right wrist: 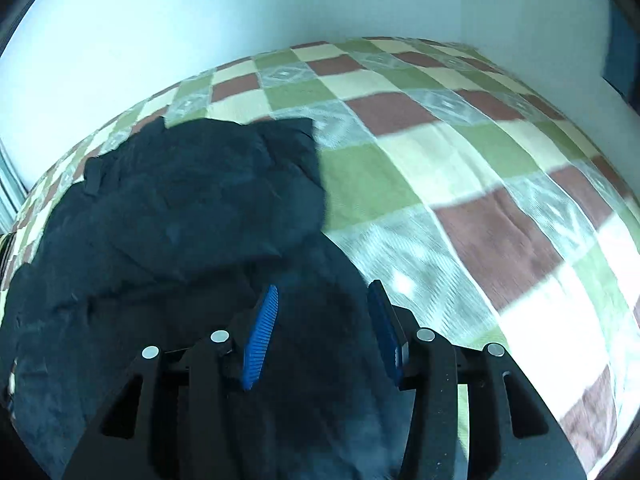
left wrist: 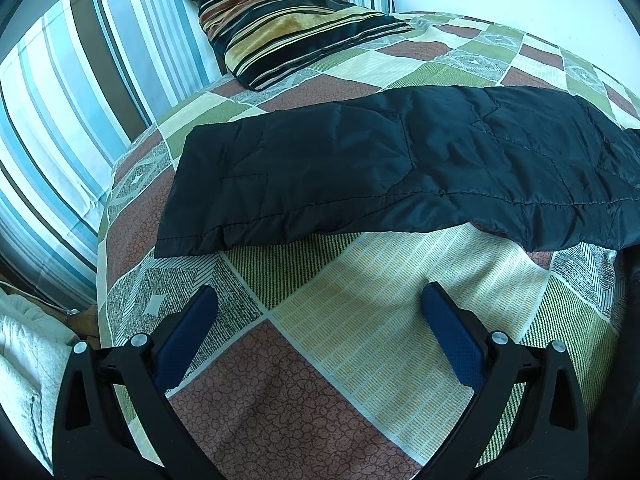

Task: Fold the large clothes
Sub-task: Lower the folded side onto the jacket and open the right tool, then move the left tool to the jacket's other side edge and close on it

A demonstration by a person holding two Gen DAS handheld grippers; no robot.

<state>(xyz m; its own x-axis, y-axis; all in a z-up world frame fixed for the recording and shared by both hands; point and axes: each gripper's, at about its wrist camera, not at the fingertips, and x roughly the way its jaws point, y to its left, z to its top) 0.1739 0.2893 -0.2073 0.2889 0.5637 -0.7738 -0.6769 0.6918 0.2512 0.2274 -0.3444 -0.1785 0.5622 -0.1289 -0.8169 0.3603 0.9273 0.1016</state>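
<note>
While over the black jacket [right wrist: 180, 208], right gripper [right wrist: 324, 320] half open, empty.

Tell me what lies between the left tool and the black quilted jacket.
Only bare checked bedspread between left tool and black quilted jacket, in the left wrist view.

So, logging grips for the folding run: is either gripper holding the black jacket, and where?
Neither: left gripper is open above the bedspread; right gripper is open over the black jacket.

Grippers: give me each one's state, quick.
Left gripper: open, empty, over the checked bedspread.
Right gripper: open, black quilted jacket beneath, not gripped.
</note>
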